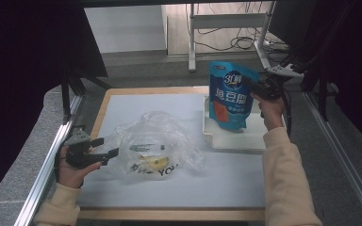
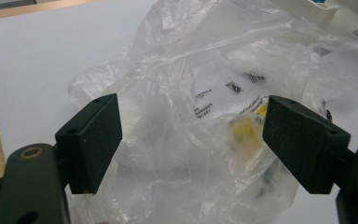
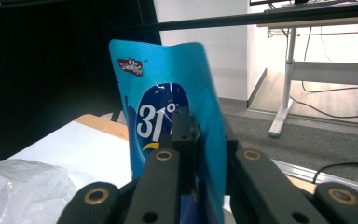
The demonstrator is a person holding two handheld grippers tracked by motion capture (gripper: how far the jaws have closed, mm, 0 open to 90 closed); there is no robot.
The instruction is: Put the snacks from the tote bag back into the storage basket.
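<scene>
Your work surface is the white mat (image 1: 179, 188), with the clear plastic bag (image 1: 158, 146) crumpled at its middle and the white tray (image 1: 235, 139) to the right. Your right gripper (image 1: 253, 87) is clamped on the blue pouch (image 1: 230, 96), held upright above the tray. Carry it across level and lower it bottom first into the bag. Your left gripper (image 1: 107, 147) stands with its 2 jaws apart at the bag's edge; pinch 1 layer and lift it, since the collapsed folds block the mouth.

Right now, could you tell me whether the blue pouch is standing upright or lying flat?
Upright: the blue pouch hangs top-up above the white tray, pinched between the right gripper jaws.
</scene>
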